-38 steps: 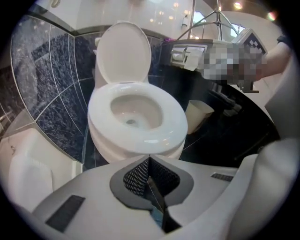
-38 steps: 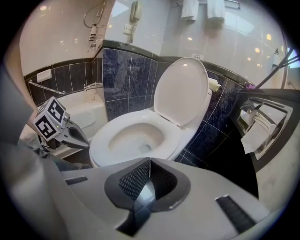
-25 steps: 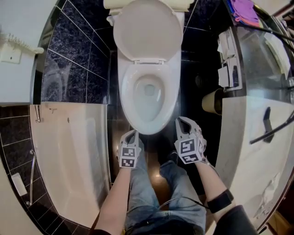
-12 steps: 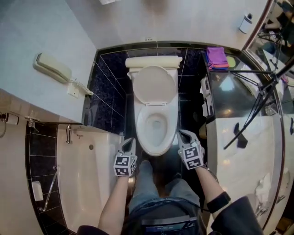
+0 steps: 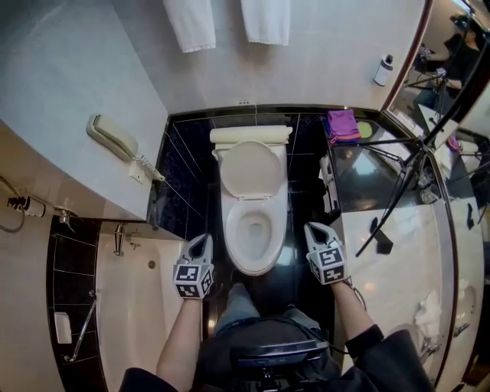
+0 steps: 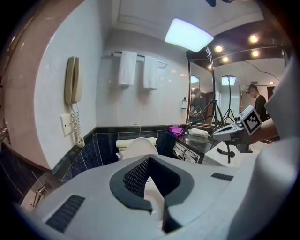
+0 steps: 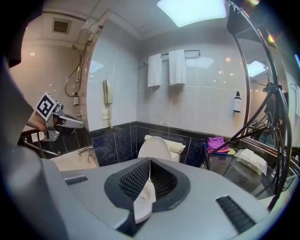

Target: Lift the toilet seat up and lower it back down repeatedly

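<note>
Jaws pressed together on both sides, nothing pinched in either.

Head view first. The left gripper (image 5: 204, 243) hangs at eight o'clock of the toilet bowl (image 5: 253, 256) and the right gripper (image 5: 314, 231) at three o'clock, both clear of the rim and touching nothing. A second ago they sat low against the front of the bowl and the toilet filled the picture. Now the view has pulled up and back, the person is standing taller, and the towels (image 5: 230, 23), the wall phone (image 5: 113, 138) and the bathtub (image 5: 145, 306) have all come into sight. At twelve o'clock the lid (image 5: 253, 170) stands upright against the tank (image 5: 251, 135). The bowl is open, but I cannot tell whether the toilet seat is up with the lid or lying on the rim.

Left gripper view next. Its tips meet in a closed point, and the raised lid peeks over them, well beyond. The right gripper floats at three o'clock in front of the counter (image 6: 197, 140).

Right gripper view last. Again the tips are closed on air, and a sliver of white bowl shows through the gap behind them. The raised lid stands at twelve o'clock and the left gripper rides at nine o'clock.

My read is that both hands are off the toilet, so this looks like a pause between cycles or a step back. Any lowering means reaching forward again to twelve o'clock.
</note>
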A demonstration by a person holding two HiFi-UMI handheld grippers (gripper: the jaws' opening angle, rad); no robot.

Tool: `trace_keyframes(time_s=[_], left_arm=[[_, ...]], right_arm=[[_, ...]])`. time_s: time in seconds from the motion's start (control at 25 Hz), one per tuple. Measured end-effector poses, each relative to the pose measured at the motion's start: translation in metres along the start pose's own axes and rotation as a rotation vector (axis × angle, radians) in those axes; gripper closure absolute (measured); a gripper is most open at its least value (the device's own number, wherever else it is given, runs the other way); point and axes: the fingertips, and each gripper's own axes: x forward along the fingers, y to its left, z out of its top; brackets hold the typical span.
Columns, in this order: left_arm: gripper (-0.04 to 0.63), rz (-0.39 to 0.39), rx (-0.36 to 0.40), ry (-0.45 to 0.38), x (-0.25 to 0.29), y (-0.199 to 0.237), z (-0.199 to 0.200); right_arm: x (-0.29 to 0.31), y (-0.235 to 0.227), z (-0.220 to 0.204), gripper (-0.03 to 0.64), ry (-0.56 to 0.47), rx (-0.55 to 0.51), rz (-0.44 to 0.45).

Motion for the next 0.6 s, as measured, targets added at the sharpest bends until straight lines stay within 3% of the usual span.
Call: trace_keyframes(time_s=[0.6], left_arm=[[0.595, 0.034, 0.019, -0.021, -0.025, 0.004, -0.004]], right_arm=[[-0.016, -0.006, -0.008, 0.594, 0.012, 0.029, -0.022]])
